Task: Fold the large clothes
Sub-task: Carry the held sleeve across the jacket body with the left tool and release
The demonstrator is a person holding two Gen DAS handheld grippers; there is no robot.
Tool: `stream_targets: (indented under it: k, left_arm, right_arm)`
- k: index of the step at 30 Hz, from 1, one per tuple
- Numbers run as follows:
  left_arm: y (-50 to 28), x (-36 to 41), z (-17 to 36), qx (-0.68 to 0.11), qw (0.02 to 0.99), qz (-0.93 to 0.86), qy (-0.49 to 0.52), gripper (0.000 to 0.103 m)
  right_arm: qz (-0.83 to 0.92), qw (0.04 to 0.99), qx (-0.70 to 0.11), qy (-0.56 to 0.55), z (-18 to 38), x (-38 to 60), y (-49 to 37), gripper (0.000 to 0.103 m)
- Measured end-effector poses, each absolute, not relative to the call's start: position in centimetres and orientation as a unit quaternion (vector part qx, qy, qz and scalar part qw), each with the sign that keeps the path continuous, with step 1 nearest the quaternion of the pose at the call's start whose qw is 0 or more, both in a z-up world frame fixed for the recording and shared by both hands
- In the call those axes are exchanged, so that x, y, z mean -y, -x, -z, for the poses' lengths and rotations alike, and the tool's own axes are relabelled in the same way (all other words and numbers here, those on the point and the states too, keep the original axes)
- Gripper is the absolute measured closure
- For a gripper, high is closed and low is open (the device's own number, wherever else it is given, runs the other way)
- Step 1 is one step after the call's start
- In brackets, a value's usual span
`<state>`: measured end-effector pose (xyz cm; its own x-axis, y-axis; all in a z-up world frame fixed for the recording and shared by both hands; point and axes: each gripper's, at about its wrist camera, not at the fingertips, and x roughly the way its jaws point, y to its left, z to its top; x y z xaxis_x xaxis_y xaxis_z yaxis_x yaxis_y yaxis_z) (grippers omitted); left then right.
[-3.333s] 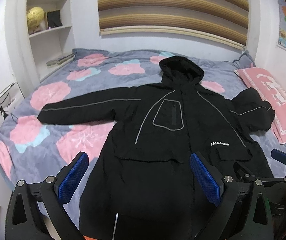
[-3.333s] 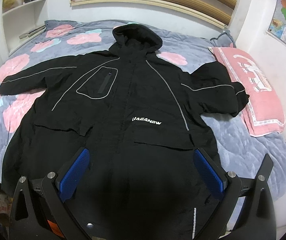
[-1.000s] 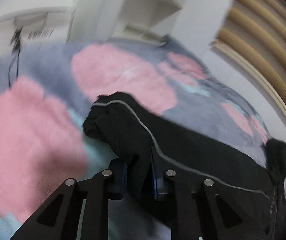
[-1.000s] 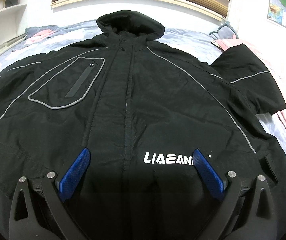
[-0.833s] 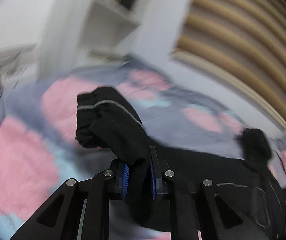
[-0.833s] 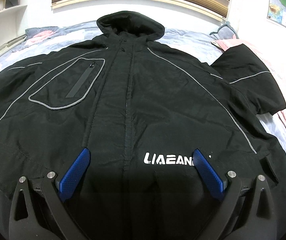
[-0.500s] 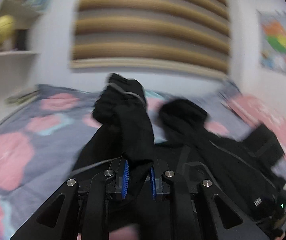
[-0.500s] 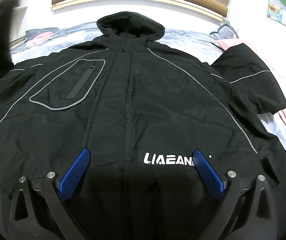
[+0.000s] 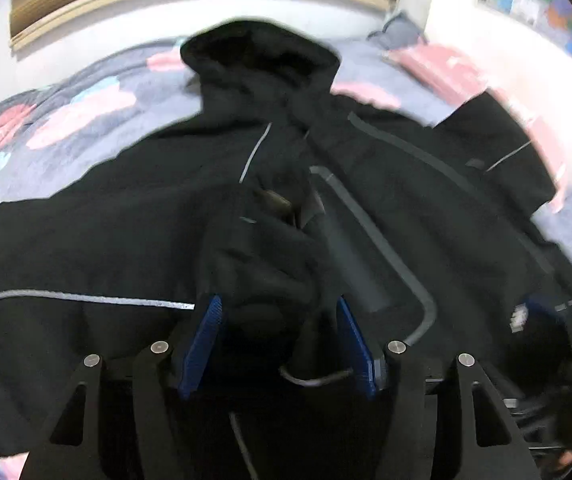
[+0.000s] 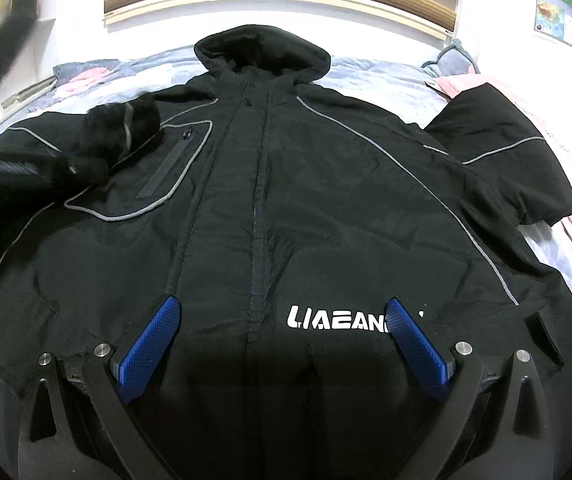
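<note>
Since the earlier frame the left sleeve (image 9: 262, 256) has come off the bedspread and now lies bunched across the jacket's (image 10: 326, 208) chest, over the grey-piped pocket (image 10: 158, 176), so the first fold is pretty much in. Closest in, the left hand-held gripper (image 9: 280, 340) has its jaws just opening: the blue pads stand apart with the sleeve cloth loose between them, not pinched as far as I can tell through the blur. The right hand-held gripper (image 10: 282, 344) hovers over the lower front near the white lettering (image 10: 338, 322), jaws spread wide and nothing in them. Further out, the jacket is face up on the bed (image 10: 386, 80), zip closed. The right sleeve (image 10: 502, 160) is bent back on itself at the far side, its end next to the pink pillow (image 10: 466, 82), and the hood (image 10: 262, 48) is flat at the top by the wall. My guess is we're early on: one sleeve in, with the other sleeve, the hood and the long body all left to fold. That loose cuff may slide back off the chest.
</note>
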<state>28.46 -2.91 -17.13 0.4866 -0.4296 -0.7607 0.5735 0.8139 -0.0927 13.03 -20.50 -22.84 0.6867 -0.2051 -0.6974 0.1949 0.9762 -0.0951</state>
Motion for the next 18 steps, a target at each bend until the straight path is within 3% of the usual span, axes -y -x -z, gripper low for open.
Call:
stream_targets:
  k: [6,10,14,18]
  left_arm:
    - [-25.4,-1.2,13.3,-0.367,0.885,0.272,-0.083,0.042]
    - [-25.7,-5.3,12.0,-0.351,0.899,0.254,-0.063,0.042]
    - [-25.8,-8.4,12.0,-0.348,0.909,0.225,-0.045,0.042]
    - [-26.1,-11.1,12.5,-0.350,0.916,0.189,-0.040,0.042]
  right_arm:
    - [0.059,0.893,-0.446,0.006,20.0,19.9,-14.5,0.000]
    - [-0.018,0.900,-0.433,-0.049,15.5,18.4,-17.2,0.000]
    - [-0.054,0.892,-0.441,-0.081,14.8,16.3,-22.4,0.000]
    - [-0.063,0.871,-0.473,-0.114,17.3,14.6,-27.5,0.011]
